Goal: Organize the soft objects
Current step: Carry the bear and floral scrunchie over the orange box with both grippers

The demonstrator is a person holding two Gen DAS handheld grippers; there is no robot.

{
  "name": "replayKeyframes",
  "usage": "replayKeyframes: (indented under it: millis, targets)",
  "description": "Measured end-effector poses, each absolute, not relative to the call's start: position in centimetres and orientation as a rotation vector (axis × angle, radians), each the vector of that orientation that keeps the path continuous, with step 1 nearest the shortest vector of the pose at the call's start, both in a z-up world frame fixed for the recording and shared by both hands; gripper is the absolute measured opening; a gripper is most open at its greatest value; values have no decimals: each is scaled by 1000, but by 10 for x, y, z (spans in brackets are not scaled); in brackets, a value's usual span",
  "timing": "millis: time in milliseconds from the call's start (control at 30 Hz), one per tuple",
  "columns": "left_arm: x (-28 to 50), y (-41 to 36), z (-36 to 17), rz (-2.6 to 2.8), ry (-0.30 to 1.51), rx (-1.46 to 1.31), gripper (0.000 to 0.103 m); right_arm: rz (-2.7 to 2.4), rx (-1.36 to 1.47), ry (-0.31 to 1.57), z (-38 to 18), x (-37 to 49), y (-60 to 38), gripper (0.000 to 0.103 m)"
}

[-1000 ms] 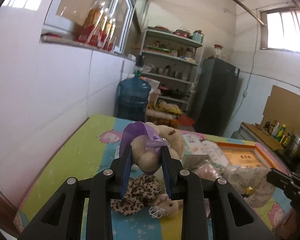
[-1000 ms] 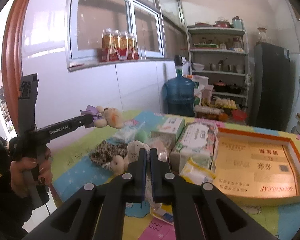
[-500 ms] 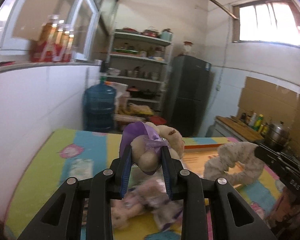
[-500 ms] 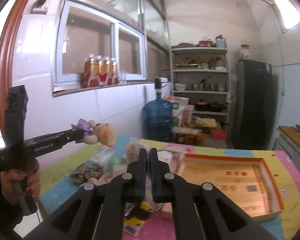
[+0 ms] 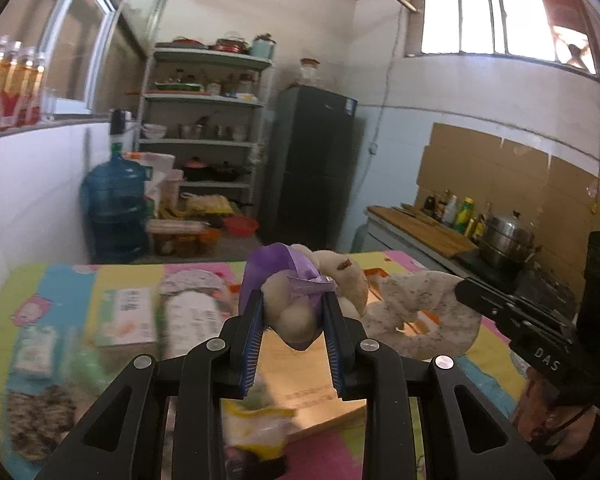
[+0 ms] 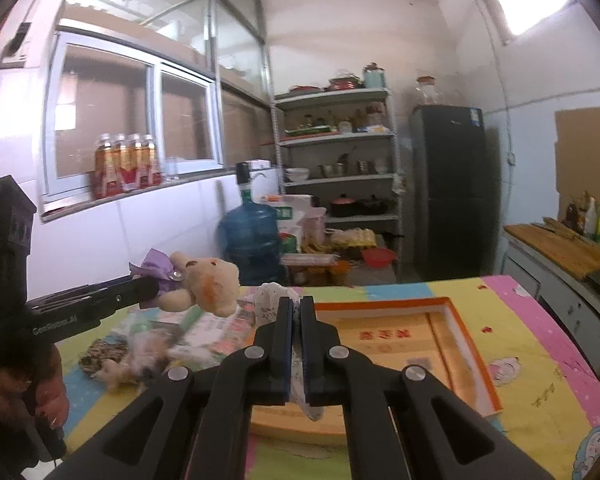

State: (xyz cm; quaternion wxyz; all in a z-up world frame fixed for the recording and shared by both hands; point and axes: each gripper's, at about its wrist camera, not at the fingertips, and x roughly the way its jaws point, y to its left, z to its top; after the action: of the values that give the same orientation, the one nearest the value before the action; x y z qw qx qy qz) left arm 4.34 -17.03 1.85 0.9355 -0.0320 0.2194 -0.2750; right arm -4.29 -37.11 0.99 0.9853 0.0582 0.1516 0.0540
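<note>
Home kitchen: open shelving (image 6: 336,136) with pots and bowls, dark refrigerator (image 6: 452,192), water jug (image 6: 252,236), steamer pot (image 5: 508,240) beside condiment bottles (image 5: 456,212).

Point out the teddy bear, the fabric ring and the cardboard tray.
teddy bear (image 6: 210,286), right wrist view, on its head.
fabric ring (image 5: 432,316), left wrist view, on its upper loop.
cardboard tray (image 6: 466,344), right wrist view, on its right wall.

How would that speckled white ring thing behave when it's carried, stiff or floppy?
Probably floppy: the speckled ring droops and bends below the right claw pinching it. Likely light, since a thin pinch holds it. It looks like soft fabric, so hardly fragile.
</note>
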Motion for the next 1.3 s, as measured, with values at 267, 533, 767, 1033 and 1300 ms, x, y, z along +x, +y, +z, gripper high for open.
replayKeyframes:
  millis: [267,533,767,1033,1300]
  targets:
    - [63,-217,-8,-559,501,-69,29,62,194,338,-14,-30,-426,4]
    - [75,-241,-38,-536,572,-66,29,52,258,410,-43,-9,-457,4]
    - [88,-259,-63,-518,652,-63,29,25,288,468,-63,4,-474,4]
    - [97,-272,-79,-496,704,-50,30,9,357,503,-77,12,-493,4]
    - [100,-276,-86,-482,731,-52,41,3,378,545,-82,17,-497,6]
